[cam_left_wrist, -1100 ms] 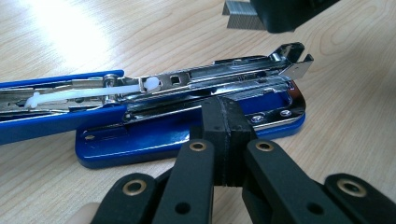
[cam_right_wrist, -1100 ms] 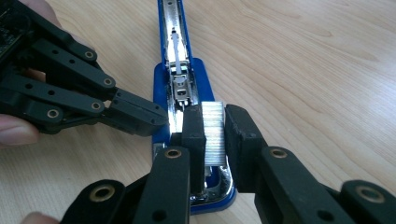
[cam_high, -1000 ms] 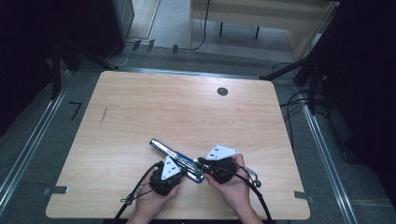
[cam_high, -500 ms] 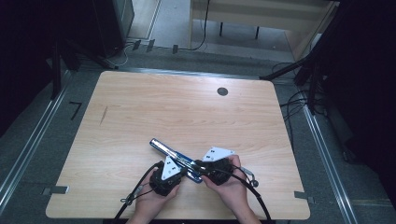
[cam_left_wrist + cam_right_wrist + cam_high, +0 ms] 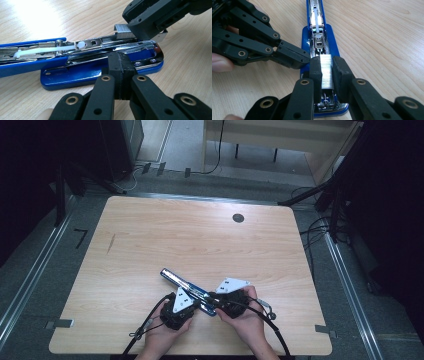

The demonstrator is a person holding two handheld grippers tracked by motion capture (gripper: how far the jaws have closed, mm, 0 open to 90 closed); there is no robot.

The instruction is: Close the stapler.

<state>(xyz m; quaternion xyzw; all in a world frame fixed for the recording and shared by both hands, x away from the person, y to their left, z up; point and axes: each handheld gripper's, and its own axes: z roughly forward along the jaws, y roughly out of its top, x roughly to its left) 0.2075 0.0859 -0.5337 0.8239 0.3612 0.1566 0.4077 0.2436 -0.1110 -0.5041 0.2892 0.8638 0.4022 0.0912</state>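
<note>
We see the left gripper (image 5: 120, 72) with fingers fully closed, pressing against the opened blue stapler (image 5: 187, 290) lying near the desk's (image 5: 200, 240) front edge. The right gripper's (image 5: 327, 72) fingers pinch a staple strip (image 5: 326, 71) over the stapler's magazine.

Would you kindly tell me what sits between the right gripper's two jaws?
A strip of staples, clamped between the right gripper jaws above the open blue stapler, seen in the right gripper view.
</note>
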